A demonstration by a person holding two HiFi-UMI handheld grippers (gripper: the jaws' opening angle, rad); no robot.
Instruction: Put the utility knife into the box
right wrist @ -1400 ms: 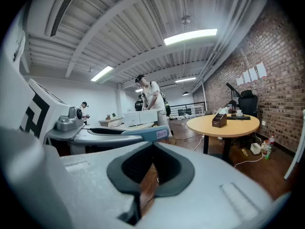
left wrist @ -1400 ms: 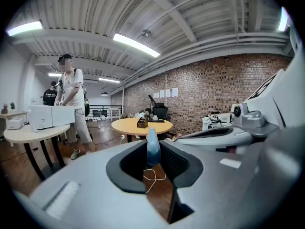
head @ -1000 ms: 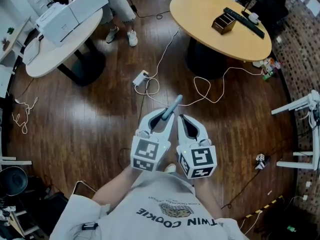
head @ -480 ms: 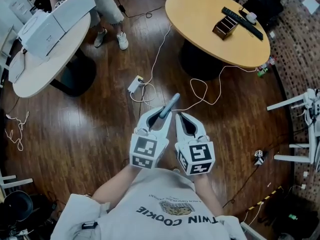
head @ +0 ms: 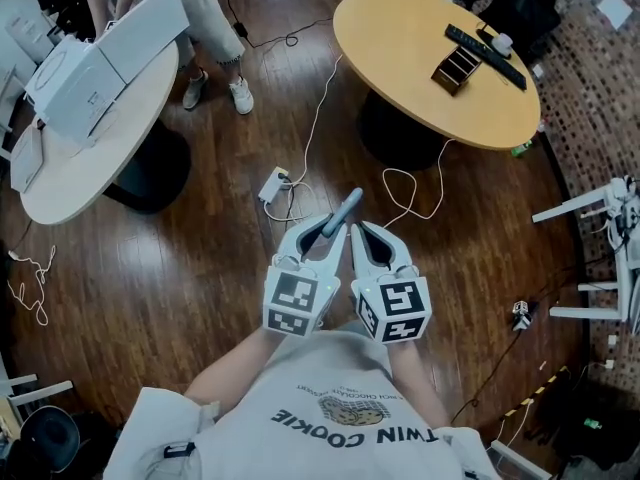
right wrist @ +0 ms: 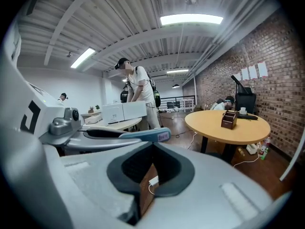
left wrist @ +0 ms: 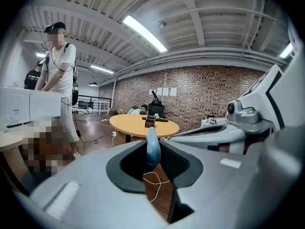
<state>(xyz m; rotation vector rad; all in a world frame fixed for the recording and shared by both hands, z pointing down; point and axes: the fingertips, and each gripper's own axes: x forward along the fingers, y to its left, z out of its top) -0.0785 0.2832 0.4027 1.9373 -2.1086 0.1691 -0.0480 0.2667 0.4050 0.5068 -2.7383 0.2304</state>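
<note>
Over at the left, a white table (head: 70,168) carries a white case (head: 80,78) along its far edge, and a person (head: 205,13) stands just beyond it. On the wooden floor (head: 150,268) between the two tables lies a power strip (head: 272,183), with pale cables looping away from it.

Now the middle, low in the head view: both grippers are held out side by side over the floor, close to the person's chest. The left gripper (head: 322,233) has its jaws pinched on the knife (head: 345,210). The blue-grey body sticks out past the jaw tips, slanting forward and to the right, and the left gripper view shows it standing upright right between the pads. So the knife is in the air, clamped, well apart from either table. Just beside it, the right gripper (head: 364,230) has its jaws drawn together at the tips, and nothing sits between them, only a sliver of floor showing.

To the right, the round table (head: 400,38) holds the brown box (head: 455,65) toward its right edge. A long black bar (head: 485,43) lies just beside the box, nearer that edge.
</note>
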